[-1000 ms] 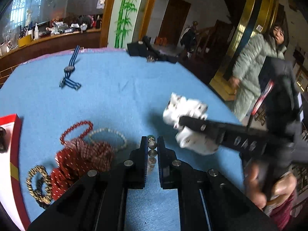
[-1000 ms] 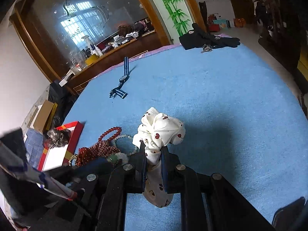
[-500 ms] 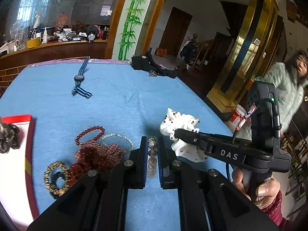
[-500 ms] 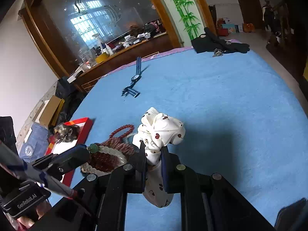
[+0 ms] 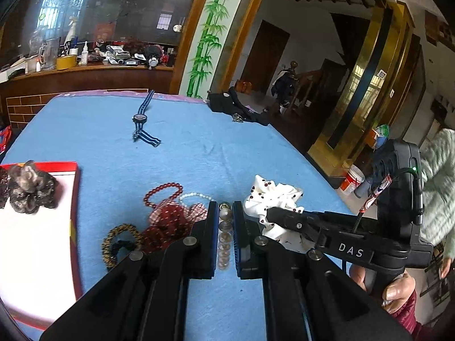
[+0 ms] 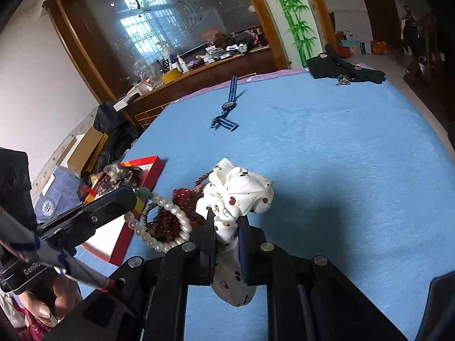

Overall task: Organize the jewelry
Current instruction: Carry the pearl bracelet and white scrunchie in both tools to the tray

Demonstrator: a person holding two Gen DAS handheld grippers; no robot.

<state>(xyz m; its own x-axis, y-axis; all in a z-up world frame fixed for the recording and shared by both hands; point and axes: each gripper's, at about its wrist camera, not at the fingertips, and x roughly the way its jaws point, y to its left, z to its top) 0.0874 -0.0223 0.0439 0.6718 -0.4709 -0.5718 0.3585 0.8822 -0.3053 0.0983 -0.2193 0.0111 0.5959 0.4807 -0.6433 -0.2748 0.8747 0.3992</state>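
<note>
"DAS" reads in white on my right gripper body, seen from the left cam; "GenRo…" shows, cut off, on my left gripper body in the right cam. Red-edged box w/ white inside sits at the bench's left; a dark grey scrunchie lies in it. My left gripper is pinched on a pearl bracelet w/ a green bead, lifted off the blue cloth. My right gripper is pinched on a white cherry-print scrunchie, also held up. Red bead bracelet, red check scrunchie & a gold-black band lie just beside the box.
</note>
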